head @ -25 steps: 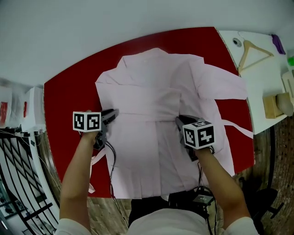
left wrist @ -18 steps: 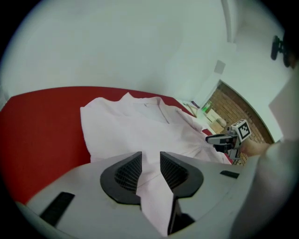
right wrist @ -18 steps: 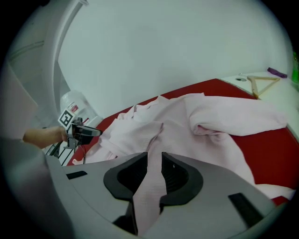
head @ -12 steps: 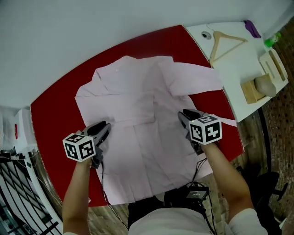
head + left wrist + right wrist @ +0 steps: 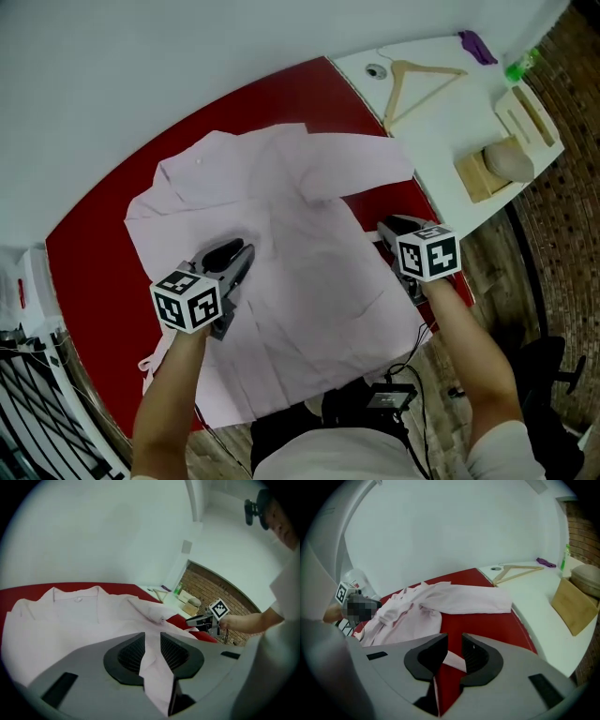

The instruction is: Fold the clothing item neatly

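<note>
Your left tongs (image 5: 152,639) have just been easing wider. A raised fold of the pink shirt (image 5: 281,216) still fills the gap and touches both pads, so they're grasping it. Your right tongs (image 5: 454,644) have just been opening too. Their jaws stand apart and a thin pale strip of cloth (image 5: 453,661) lies loose in the gap. Red desk shows beside the strip, so nothing's pinched there.

In the head view, the left tongs sit over the shirt's left half and point toward the collar (image 5: 200,161). The right tongs sit just off the shirt's right edge, near the desk's right border.

The shirt lies spread on the red desk (image 5: 94,244) with its collar at the far side and its hem reaching the near edge by you. One sleeve (image 5: 361,159) is folded across the upper part, with its end pointing right.

A white desk (image 5: 441,122) butts against the red one on the right. It carries:
- a wooden hanger (image 5: 417,80)
- a purple item (image 5: 475,42) at the far edge
- a green bottle (image 5: 518,67)
- a wooden block (image 5: 476,176) with a rounded beige thing (image 5: 511,161) against it
</note>
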A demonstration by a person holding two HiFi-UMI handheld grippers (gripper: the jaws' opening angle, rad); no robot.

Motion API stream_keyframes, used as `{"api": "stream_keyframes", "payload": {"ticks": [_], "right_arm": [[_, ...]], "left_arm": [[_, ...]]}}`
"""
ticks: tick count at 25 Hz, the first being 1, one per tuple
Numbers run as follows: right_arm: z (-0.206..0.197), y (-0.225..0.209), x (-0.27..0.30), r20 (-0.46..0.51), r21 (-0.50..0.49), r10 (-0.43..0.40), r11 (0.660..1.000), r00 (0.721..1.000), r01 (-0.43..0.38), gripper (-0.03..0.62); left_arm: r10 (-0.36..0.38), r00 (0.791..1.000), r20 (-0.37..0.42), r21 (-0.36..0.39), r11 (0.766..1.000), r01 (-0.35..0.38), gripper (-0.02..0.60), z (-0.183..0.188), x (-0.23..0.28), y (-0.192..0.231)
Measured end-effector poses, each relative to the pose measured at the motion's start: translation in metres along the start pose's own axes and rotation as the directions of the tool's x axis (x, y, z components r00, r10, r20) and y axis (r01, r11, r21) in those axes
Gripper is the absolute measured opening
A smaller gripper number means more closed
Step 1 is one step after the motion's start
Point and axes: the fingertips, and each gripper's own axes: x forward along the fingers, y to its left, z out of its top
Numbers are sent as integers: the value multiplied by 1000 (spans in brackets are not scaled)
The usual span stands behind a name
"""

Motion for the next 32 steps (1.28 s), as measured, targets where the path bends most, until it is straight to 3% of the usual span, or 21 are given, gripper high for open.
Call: {"api": "stream_keyframes", "payload": {"ticks": [4, 8, 10, 14, 22, 32], "right_arm": [[12, -42, -7, 39, 81, -50, 996, 998, 46, 75], [26, -77, -5, 92, 234, -64, 971, 994, 41, 75], [34, -88, -2, 141, 353, -42, 936, 989, -11, 75], [45, -99, 11, 241, 562, 0, 815, 971, -139, 75], [55, -115, 29, 294, 744, -11, 630, 956, -221, 75], [39, -120, 25, 232, 820, -75, 552, 970, -154, 83]], "left_arm": [[-17, 1000, -9, 80, 997, 18, 100, 13, 38, -25], [-14, 1000, -20, 160, 987, 17, 100, 24, 70, -47], [-15, 999, -28, 202, 979, 20, 101, 30, 85, -56], [-12, 999, -47, 284, 959, 25, 101, 38, 110, -71], [41, 995, -96, 417, 909, 3, 101, 35, 153, -78], [9, 997, -80, 366, 930, 21, 101, 37, 145, -80]]}}
